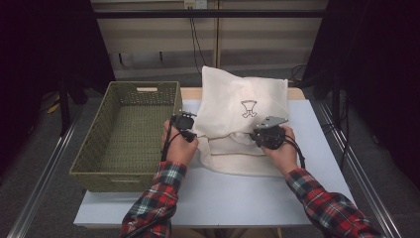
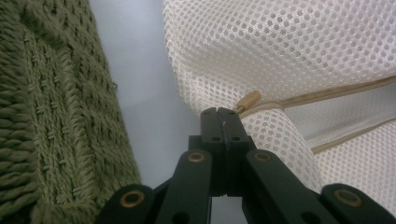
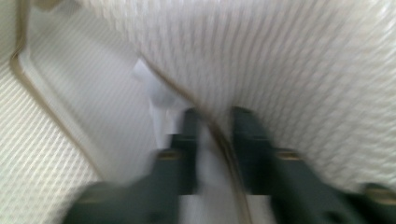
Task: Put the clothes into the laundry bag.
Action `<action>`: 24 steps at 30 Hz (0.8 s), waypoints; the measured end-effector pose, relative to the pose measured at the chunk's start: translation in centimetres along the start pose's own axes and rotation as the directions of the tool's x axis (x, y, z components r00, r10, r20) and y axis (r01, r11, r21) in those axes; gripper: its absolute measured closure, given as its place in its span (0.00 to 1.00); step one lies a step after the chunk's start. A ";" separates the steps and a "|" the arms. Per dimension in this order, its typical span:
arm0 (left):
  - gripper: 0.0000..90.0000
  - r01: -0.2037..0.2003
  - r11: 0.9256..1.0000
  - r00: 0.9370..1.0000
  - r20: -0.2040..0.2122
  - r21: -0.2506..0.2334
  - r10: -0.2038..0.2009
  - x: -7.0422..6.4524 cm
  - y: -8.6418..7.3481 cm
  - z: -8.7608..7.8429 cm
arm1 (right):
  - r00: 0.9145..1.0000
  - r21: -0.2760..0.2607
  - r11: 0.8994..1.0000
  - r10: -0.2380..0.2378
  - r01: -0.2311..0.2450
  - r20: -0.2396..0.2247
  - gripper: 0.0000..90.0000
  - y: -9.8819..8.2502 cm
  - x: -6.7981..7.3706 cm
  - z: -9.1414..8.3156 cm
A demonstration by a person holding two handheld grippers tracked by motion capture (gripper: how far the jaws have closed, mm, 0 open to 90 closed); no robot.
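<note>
A cream mesh bag (image 1: 242,94) with a small printed emblem lies on the pale table (image 1: 223,198), its far part raised and its near part folded under. My left gripper (image 1: 193,133) is at the bag's left edge. In the left gripper view its jaws (image 2: 222,112) are pressed together on the mesh bag (image 2: 289,51), just beside the tan zipper pull (image 2: 248,99). My right gripper (image 1: 253,135) is at the fold on the right. In the blurred right gripper view its jaws (image 3: 215,114) stand narrowly apart, with the mesh bag's (image 3: 303,70) tan hem pinched between them.
A green woven basket (image 1: 129,129) with nothing in it stands at the table's left, close to my left hand; its wall (image 2: 46,116) is beside the left jaws. Bare table lies in front of the bag. Metal rails run along both sides of the table.
</note>
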State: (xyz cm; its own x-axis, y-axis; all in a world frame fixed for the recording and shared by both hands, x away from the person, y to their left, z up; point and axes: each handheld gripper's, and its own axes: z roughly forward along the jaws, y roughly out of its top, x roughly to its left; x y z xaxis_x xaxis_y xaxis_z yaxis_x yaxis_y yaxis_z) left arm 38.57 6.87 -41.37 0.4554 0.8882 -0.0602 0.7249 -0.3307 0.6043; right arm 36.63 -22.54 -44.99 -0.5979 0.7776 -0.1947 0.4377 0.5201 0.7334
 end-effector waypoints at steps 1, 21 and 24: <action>1.00 0.003 1.000 1.000 0.002 -0.002 -0.003 0.0 0.0 0.0 | 1.000 0.007 1.000 0.019 -0.018 -0.010 1.00 0.0 0.0 -0.2; 0.98 0.036 0.999 0.999 0.017 -0.038 -0.036 0.3 -0.4 -0.3 | 0.976 0.141 0.988 0.095 -0.068 -0.198 1.00 -4.3 1.2 -1.7; 0.93 0.032 0.998 0.999 0.027 -0.056 -0.031 0.3 -0.4 -0.3 | 0.975 0.135 0.989 0.089 -0.062 -0.205 1.00 -4.6 1.0 -1.8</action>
State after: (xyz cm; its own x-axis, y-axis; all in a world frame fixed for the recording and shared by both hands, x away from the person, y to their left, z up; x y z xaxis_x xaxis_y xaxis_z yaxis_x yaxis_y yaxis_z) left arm 38.24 7.34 -41.36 0.4467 0.8891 -0.0999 0.7089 -0.2836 0.6458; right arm 32.84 -24.80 -47.38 -0.6811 0.7321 0.0088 0.5607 0.5138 0.6493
